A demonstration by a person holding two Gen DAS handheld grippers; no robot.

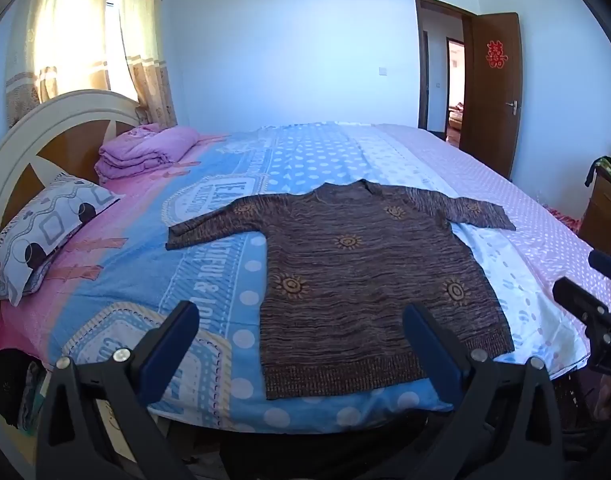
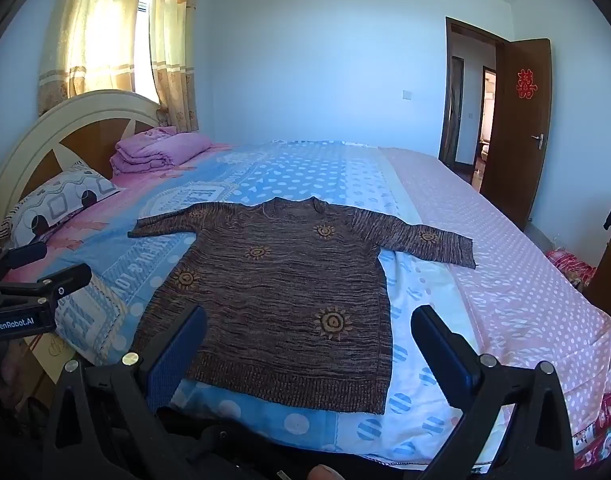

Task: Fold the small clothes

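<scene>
Sweater (image 1: pixel 369 280), brown knit with orange sun motifs, lies flat on the bed (image 1: pixel 241 216), sleeves spread, its hem just ahead of both tongs. Left tongs (image 1: pixel 301 344) hover above the near bed edge, tilted downward, jaws spread wide and grasping nothing; the hem's left part lies between and beyond their tips. Right tongs (image 2: pixel 309 348) hover alongside, likewise released and empty, over the hem's right part. Far left of the tongs sit a patterned pillow (image 1: pixel 45 232) and folded pink quilt (image 1: pixel 145 152) by the headboard (image 1: pixel 37 140). Curtains (image 2: pixel 117 40) glow behind; a brown door (image 2: pixel 517 128) stands open, far right.
</scene>
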